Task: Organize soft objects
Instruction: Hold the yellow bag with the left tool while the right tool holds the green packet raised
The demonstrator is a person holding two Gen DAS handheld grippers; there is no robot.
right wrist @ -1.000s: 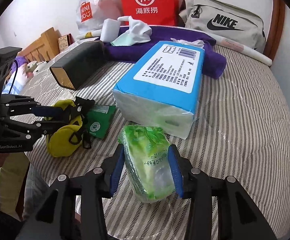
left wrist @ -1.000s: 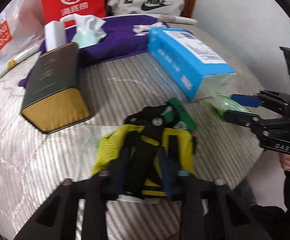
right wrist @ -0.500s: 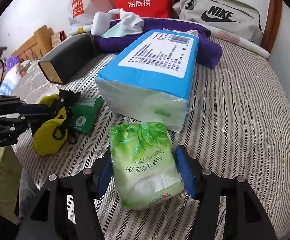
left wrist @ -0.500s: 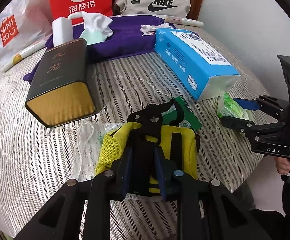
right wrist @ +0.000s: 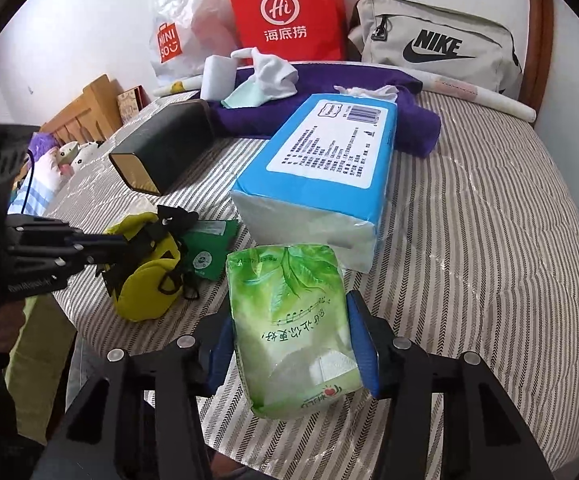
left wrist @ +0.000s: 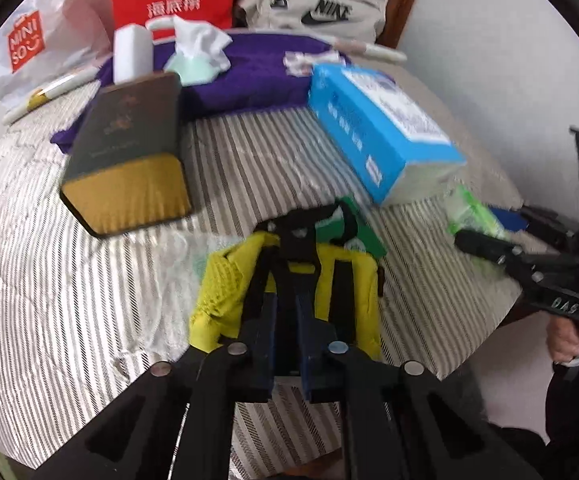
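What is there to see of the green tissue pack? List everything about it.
The green tissue pack is a soft, glossy plastic-wrapped pack, pale green with a leaf print and dark lettering; white folded tissues show through a clear patch near its lower end. It lies lengthwise between the fingers of the right gripper, whose jaws are closing on its sides. Its far end lies close to the blue tissue package; contact is unclear. It lies on the striped bed cover. In the left wrist view it looks crumpled.
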